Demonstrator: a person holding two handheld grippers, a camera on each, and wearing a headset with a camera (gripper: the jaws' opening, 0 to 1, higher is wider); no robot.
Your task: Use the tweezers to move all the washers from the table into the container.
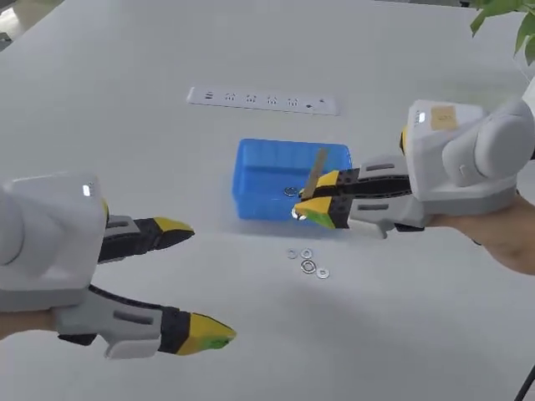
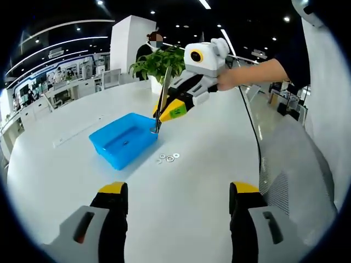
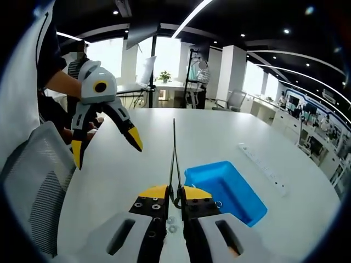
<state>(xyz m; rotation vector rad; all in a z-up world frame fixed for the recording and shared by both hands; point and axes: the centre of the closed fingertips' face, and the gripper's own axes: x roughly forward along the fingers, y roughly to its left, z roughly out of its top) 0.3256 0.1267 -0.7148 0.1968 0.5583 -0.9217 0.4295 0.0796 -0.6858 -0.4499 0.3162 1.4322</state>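
My right gripper [image 1: 322, 203] is shut on metal tweezers [image 1: 314, 174], which stand tilted over the front right rim of the blue container [image 1: 261, 167]. A small bright ring shows at the tweezers' lower tip. One washer [image 1: 290, 191] lies inside the container. Several washers [image 1: 308, 263] lie on the table just in front of it. My left gripper [image 1: 196, 280] hangs open at the lower left, well apart from them. In the left gripper view, the open jaws [image 2: 178, 192] face the container [image 2: 123, 139], the washers [image 2: 168, 158] and the right gripper [image 2: 181, 107]. The right gripper view has the tweezers [image 3: 174, 153] rising between the shut jaws.
A white power strip [image 1: 263, 100] lies behind the container. Plant leaves [image 1: 510, 17] hang over the far right corner. A mesh chair [image 2: 290, 181] stands beside the table edge. A person [image 2: 155, 44] stands far behind the plant.
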